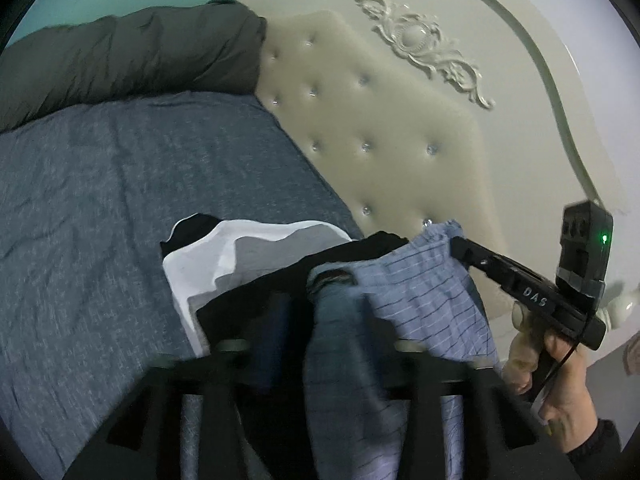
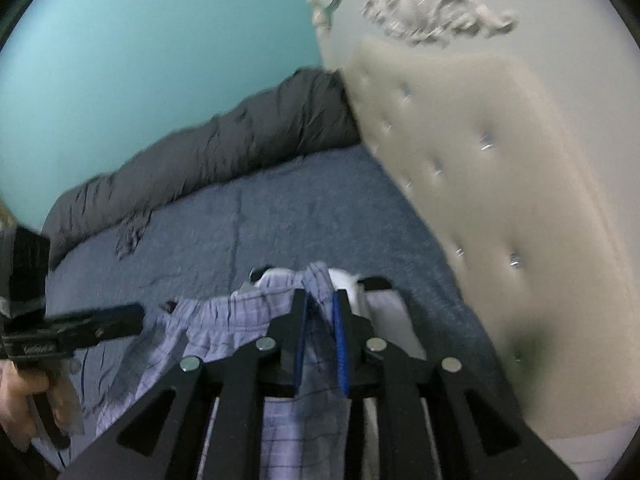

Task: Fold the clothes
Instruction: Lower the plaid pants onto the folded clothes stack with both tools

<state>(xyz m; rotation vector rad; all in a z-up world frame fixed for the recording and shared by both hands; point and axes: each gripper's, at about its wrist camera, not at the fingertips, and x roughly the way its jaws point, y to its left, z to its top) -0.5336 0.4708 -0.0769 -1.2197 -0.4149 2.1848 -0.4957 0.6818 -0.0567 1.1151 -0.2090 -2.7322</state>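
A bed fills both views, set against a teal wall [image 2: 140, 60]. Along the far left edge of the mattress lies a rolled dark grey duvet [image 1: 132, 52]. In front of it spreads a mottled blue-grey sheet [image 1: 100, 200], creased in places. To the right stands a cream tufted headboard [image 1: 380, 120] with small shiny buttons and a carved scroll ornament [image 1: 420, 44] above the padding.

Near the headboard, on the sheet, sits a folded white garment [image 1: 208, 264] with black cloth [image 1: 192, 232] showing at its far edge. Just beside it, and partly over it, lies the striped light-blue garment [image 1: 420, 292], its gathered elastic waistband towards the headboard and the rest trailing back under both tools.

The left gripper [image 1: 320, 344] is blurred. Its two fingers stand well apart, with the striped cloth draped between them, and no pad can be seen pressing on it. From the right wrist it shows side-on at the far left, held by the left hand [image 2: 24, 392], too smeared there to read.

The right gripper [image 2: 320, 312] points down at the waistband. Its blue pads [image 2: 340, 340] stand slightly parted, with a bunched fold of the striped cloth between them, loose rather than pinched. The right hand [image 1: 560, 376], in a dark sleeve, holds its handle, and a green light glows on the box above.
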